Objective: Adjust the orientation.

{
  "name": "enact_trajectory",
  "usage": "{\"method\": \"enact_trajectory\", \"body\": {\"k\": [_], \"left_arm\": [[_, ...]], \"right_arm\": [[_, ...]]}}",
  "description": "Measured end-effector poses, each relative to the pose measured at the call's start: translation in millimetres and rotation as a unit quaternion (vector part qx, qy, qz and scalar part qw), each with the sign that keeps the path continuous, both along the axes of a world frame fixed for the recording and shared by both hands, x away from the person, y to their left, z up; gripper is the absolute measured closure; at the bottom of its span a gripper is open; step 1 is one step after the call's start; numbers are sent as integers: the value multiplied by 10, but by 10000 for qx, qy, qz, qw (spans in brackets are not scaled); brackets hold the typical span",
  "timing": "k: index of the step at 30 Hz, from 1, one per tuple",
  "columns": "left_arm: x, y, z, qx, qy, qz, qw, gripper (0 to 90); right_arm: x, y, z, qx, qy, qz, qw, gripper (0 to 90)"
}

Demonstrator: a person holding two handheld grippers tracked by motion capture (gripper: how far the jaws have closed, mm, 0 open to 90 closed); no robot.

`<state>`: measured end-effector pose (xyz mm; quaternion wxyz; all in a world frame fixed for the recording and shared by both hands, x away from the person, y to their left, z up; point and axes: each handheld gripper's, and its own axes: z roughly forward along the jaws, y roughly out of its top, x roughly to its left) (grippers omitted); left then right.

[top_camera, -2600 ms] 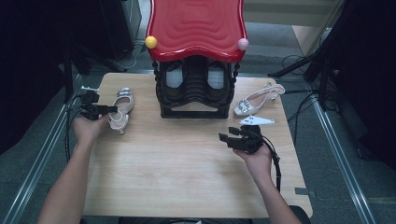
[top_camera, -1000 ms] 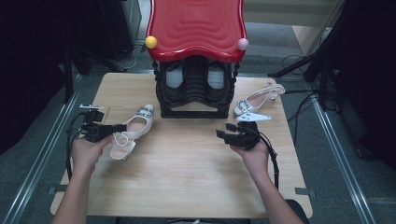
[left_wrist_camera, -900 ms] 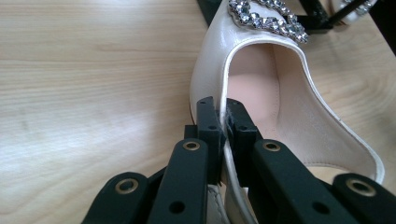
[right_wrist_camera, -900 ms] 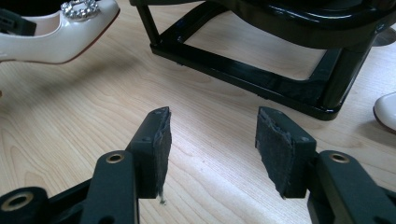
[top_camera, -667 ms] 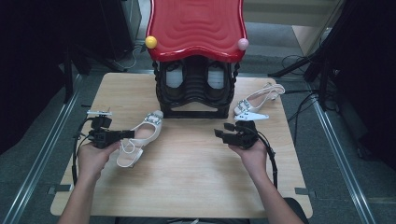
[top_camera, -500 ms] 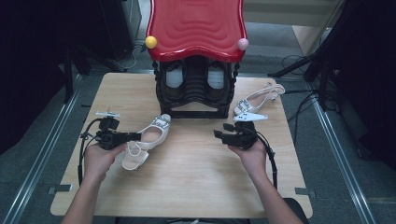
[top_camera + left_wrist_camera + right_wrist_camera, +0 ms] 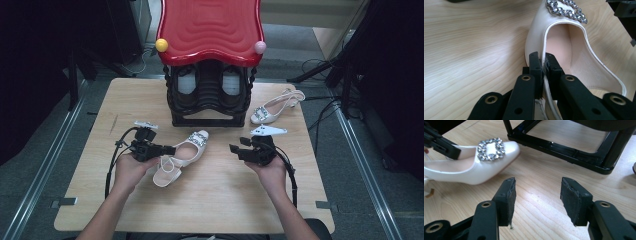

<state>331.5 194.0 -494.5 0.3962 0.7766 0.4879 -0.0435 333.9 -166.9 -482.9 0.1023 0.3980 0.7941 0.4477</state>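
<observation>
Pale wood grain runs across the tabletop (image 7: 220,200), and nearest the person both forearms come in over its near edge. The left gripper (image 7: 167,149) sits left of centre, its fingers (image 7: 535,67) clenched on the side rim of a cream slingback shoe (image 7: 182,156); in the left gripper view the thin edge of the upper is pinched between the two black pads, one pad outside the shoe and one inside against the pink lining. The shoe lies just left of the tabletop's middle, heel strap toward the person and pointed toe aimed away and to the right, toward the stand. A square rhinestone buckle (image 7: 566,10) sits on its toe. Whether the sole rests on the wood or is raised slightly off it cannot be told.

The right gripper (image 7: 233,148) is held to the right of the shoe, near it but apart, pointing left toward it. Its fingers (image 7: 507,195) are released, standing wide with only bare wood between them; in the right gripper view the shoe's toe and buckle lie just beyond its left pad, not touching.

Farther back, a black stand (image 7: 210,95) with a glossy red wavy top (image 7: 210,30) rises at the far middle of the tabletop, with a yellow ball (image 7: 161,45) and a pink ball (image 7: 260,47) at the top's front corners. To the right of the stand, near the far right corner, lies a second cream shoe (image 7: 275,107), its buckled toe pointing toward the person.
</observation>
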Motion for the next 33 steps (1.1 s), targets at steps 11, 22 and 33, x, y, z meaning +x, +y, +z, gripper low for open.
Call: {"method": "enact_trajectory", "body": {"k": [11, 22, 33], "left_arm": [[72, -391, -128, -34, 13, -323, 9995, 867], [144, -506, -210, 170, 62, -498, 9986, 845], [112, -438, -29, -173, -131, -583, 9981, 663]], "right_arm": [[-134, -40, -49, -85, 20, -67, 9999, 476], [-212, -50, -96, -136, 29, -129, 9998, 486], [-255, 35, -143, -111, -5, 20, 9999, 601]]}}
